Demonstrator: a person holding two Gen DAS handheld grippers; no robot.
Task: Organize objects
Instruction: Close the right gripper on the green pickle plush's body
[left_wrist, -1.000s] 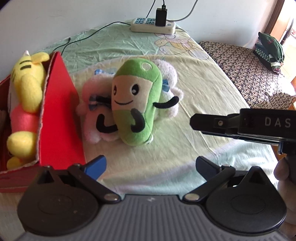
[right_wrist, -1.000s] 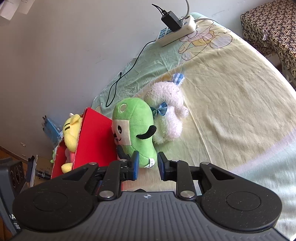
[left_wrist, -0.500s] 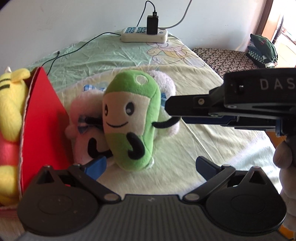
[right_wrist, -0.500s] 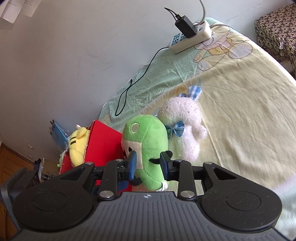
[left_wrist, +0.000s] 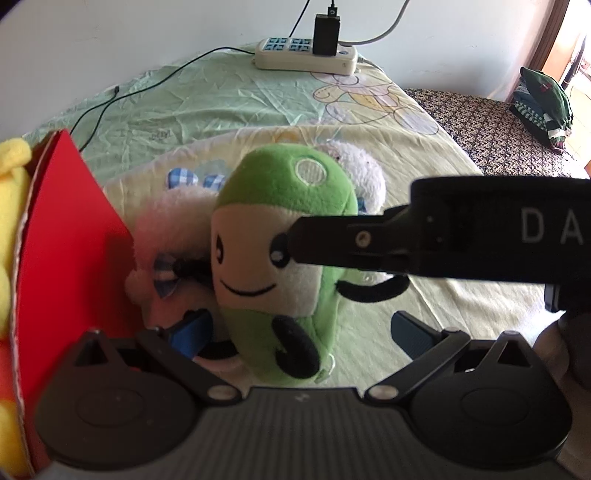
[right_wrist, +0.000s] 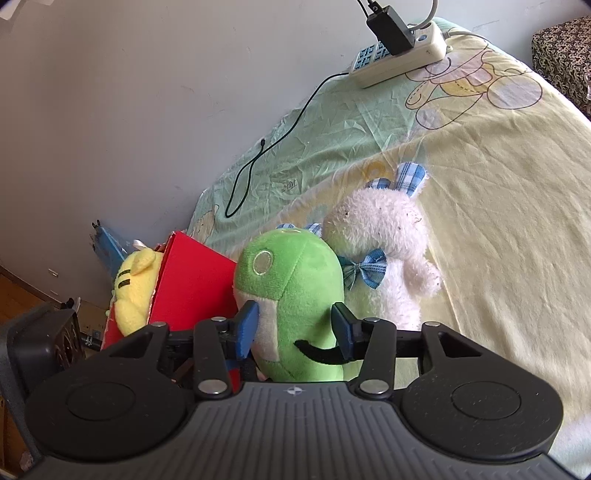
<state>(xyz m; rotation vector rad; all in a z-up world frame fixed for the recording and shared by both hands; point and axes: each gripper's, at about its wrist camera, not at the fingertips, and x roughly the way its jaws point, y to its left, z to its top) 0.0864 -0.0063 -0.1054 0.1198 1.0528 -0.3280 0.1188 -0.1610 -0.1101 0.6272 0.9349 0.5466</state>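
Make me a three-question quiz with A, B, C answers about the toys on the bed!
1. Where is the yellow plush toy?
A. inside the red cardboard box
B. on the white power strip
C. under the bed sheet

2. What colour is the bow on the pale pink fluffy bunny?
A. red
B. blue checked
C. black

3. What is the right gripper doing?
A. resting shut on the sheet
B. holding the bunny
C. its fingers sit either side of the green smiling plush toy

Answers: 1 A, it pokes out of the box. 2 B, checks show at its neck. 3 C, blue pads flank the toy.
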